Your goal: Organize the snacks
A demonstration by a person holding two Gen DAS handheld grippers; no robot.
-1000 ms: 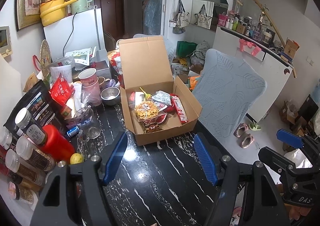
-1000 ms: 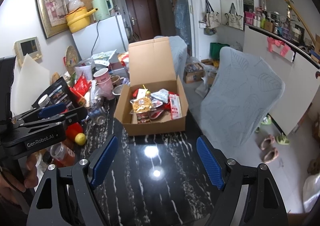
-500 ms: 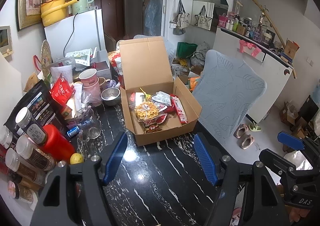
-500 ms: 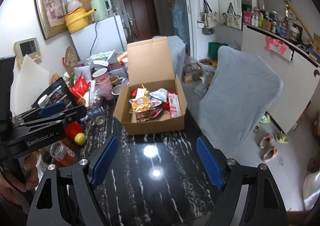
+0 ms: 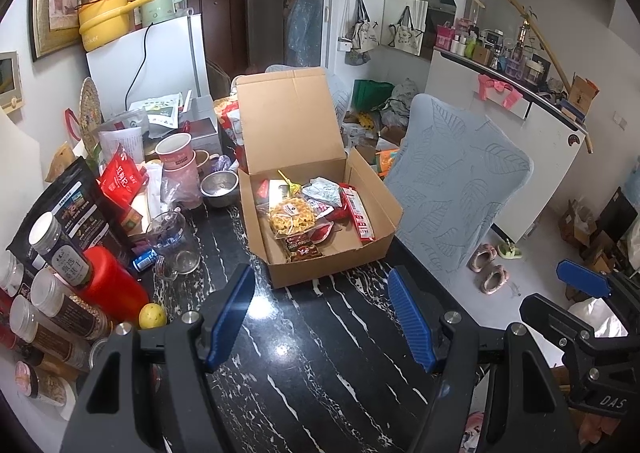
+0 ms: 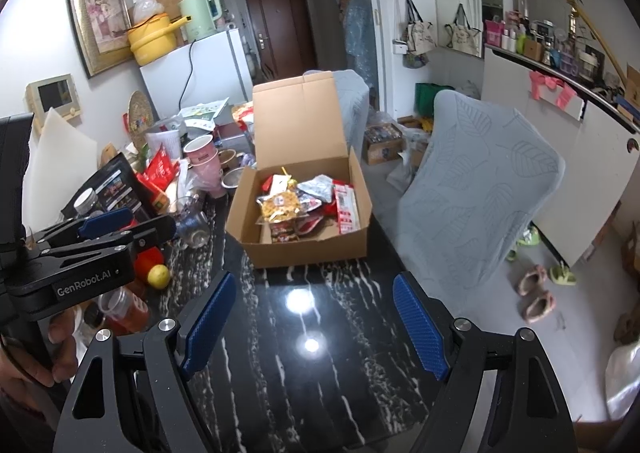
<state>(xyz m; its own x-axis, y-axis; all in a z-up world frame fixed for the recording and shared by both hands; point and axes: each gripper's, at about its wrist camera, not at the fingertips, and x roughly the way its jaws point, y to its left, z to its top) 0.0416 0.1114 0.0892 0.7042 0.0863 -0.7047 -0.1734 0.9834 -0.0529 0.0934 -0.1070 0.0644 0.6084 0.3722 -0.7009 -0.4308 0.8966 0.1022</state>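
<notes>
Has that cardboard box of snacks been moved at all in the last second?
No. The cardboard box sits where it did beside the steel bowl on the black table; neither open gripper touches it.

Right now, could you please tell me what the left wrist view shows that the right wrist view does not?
Only the left wrist view shows the row of spice jars at the table's left edge and the right gripper out to the side, past the table. Only the right wrist view shows the person's hand holding the left gripper. Both share the open cardboard box of snack packets on the black marble table, the yellow lemon, and the grey chair.
</notes>
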